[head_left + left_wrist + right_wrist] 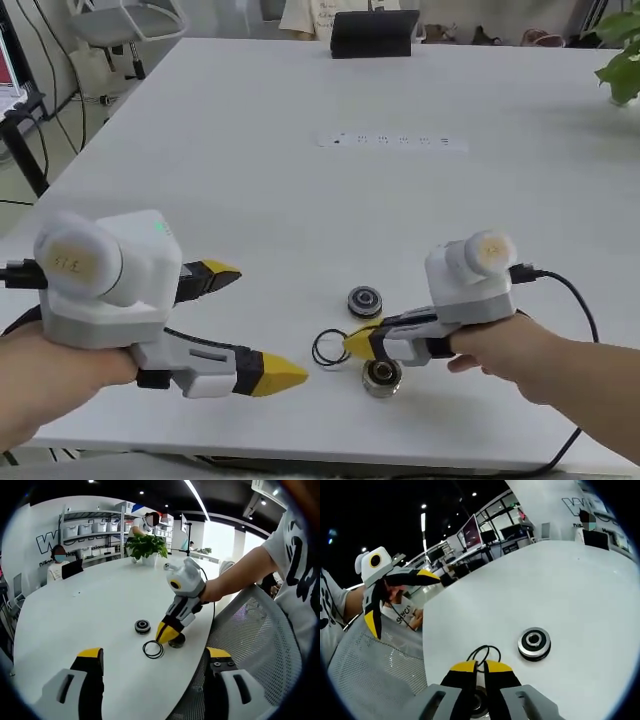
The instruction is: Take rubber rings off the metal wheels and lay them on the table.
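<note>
Under the right gripper (354,343), low in the head view, a bare wheel (382,377) is half covered by the gripper's body. In the right gripper view it sits beneath the fingers (465,672) at the bottom of the frame, mostly hidden. Those fingers are pressed together, and their yellow tips meet the near arc of the black rings (330,348), which lie flat on the tabletop (300,200). That arc is hidden behind the tips, so I cannot tell whether the rubber is pinched or merely touched. At the lower left, the left gripper (248,322) has its fingers spread wide, grasping and touching nothing. A banded wheel (365,300), black round its rim, stands free just above the rings in the frame, apart from both grippers. Rings and both wheels lie near the tabletop's near edge at the bottom of the head view, the bare wheel nearest to it. In the left gripper view that edge runs between the spread fingers, with a mesh chair back (250,645) at the right. Higher in the head view the white surface is open up to a power strip (392,140). A black box (375,35) sits at the far edge, and plant leaves (622,65) are cut off at the upper right. A cable (575,295) trails from the right gripper toward the lower right.
</note>
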`<move>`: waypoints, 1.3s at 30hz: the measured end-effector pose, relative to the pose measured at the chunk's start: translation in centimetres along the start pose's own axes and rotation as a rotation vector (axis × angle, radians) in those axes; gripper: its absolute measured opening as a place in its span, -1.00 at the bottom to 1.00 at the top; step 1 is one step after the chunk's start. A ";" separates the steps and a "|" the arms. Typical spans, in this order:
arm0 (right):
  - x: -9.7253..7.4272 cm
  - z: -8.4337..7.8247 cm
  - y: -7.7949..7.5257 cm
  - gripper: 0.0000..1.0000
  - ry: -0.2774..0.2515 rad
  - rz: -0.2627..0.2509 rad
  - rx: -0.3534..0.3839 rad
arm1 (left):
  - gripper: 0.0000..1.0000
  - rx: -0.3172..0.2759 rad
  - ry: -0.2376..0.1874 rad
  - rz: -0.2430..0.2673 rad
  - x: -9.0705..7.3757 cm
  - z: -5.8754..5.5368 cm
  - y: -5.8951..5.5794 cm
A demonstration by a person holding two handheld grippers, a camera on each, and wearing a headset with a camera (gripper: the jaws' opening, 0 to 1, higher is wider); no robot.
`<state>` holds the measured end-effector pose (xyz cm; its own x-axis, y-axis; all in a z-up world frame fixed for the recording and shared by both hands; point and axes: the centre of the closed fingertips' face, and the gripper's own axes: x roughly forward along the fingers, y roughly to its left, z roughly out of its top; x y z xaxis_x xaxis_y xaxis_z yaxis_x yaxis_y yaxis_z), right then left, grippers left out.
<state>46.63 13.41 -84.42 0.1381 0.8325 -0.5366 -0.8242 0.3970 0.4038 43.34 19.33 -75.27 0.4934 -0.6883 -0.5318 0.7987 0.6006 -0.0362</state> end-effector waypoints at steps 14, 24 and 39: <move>-0.2 0.0 -0.2 -0.73 0.009 -0.026 -0.062 | 0.61 -0.001 0.010 -0.005 0.0 -0.1 0.0; -1.2 1.2 -0.6 -0.68 -0.042 -0.037 -0.044 | 0.58 -0.005 0.012 -0.009 0.1 0.0 0.5; -2.7 2.2 -1.2 -0.62 -0.090 -0.060 -0.059 | 0.52 0.003 0.026 -0.028 0.9 0.4 0.8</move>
<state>48.43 11.49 -81.82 0.2342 0.8403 -0.4889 -0.8434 0.4257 0.3276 44.56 19.03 -75.47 0.4613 -0.6940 -0.5527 0.8132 0.5799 -0.0494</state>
